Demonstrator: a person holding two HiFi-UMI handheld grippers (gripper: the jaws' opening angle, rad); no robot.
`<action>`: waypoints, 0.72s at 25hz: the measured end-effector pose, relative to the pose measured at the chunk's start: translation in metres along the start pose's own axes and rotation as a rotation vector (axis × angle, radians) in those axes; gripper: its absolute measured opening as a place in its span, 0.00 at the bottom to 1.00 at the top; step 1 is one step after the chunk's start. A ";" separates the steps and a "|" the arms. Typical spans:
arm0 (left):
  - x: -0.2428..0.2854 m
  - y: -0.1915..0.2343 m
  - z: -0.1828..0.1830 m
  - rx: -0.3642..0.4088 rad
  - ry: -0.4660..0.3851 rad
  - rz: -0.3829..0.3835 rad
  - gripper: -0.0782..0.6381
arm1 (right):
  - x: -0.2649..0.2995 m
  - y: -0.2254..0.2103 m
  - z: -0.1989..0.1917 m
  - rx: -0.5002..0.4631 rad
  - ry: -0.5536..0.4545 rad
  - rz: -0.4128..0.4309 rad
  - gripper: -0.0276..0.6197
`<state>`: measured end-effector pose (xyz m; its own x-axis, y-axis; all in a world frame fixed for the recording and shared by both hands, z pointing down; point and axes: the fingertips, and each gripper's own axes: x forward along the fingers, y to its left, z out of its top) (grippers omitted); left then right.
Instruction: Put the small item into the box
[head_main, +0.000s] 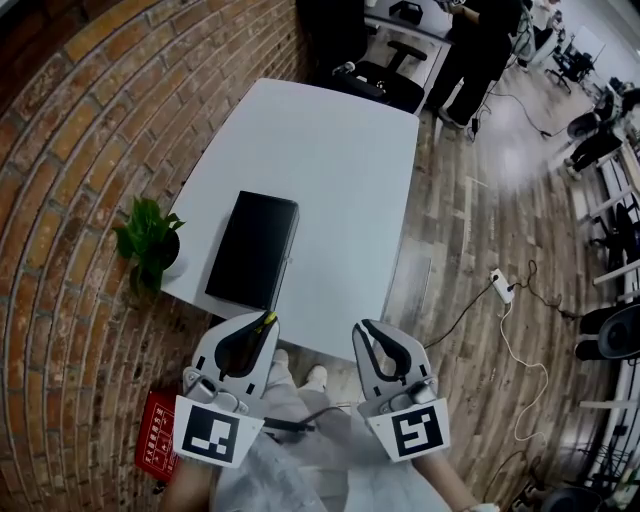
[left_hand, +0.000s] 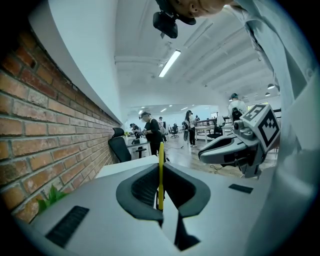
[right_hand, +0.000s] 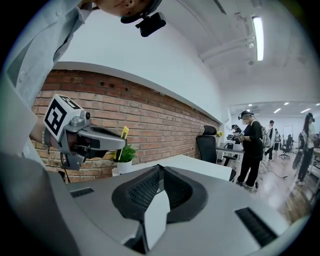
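A flat black box (head_main: 252, 250) lies closed on the white table (head_main: 340, 170), near its front left edge. My left gripper (head_main: 266, 320) hovers just in front of that edge, off the table, shut on a thin yellow strip (head_main: 269, 319). In the left gripper view the strip (left_hand: 161, 172) stands upright between the closed jaws of the left gripper (left_hand: 161, 186). My right gripper (head_main: 362, 329) hangs beside it, to the right, shut with nothing held. In the right gripper view the right gripper (right_hand: 160, 172) has its jaws pressed together, and the left gripper (right_hand: 85, 137) shows with the strip (right_hand: 122, 137).
A potted plant (head_main: 148, 240) stands at the table's left side against the brick wall (head_main: 60, 200). A red item (head_main: 156, 446) lies on the floor beside my legs. A power strip (head_main: 502, 286) with cables lies on the floor to the right. An office chair (head_main: 385, 80) and a person (head_main: 480, 50) are beyond the table.
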<state>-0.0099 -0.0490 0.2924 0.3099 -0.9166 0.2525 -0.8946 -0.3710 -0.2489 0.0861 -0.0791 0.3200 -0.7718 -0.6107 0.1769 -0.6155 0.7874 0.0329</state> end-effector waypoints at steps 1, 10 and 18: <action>0.000 0.003 -0.001 -0.001 0.000 0.000 0.16 | 0.002 0.001 0.000 0.002 0.000 -0.001 0.13; 0.013 0.018 -0.009 -0.044 -0.004 -0.027 0.16 | 0.024 0.002 0.003 0.018 -0.008 -0.007 0.13; 0.028 0.033 -0.022 -0.021 0.016 -0.070 0.16 | 0.055 0.001 -0.011 0.007 0.029 0.011 0.13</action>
<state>-0.0380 -0.0836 0.3121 0.3664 -0.8861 0.2839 -0.8778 -0.4304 -0.2103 0.0446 -0.1105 0.3406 -0.7734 -0.5995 0.2059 -0.6085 0.7932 0.0240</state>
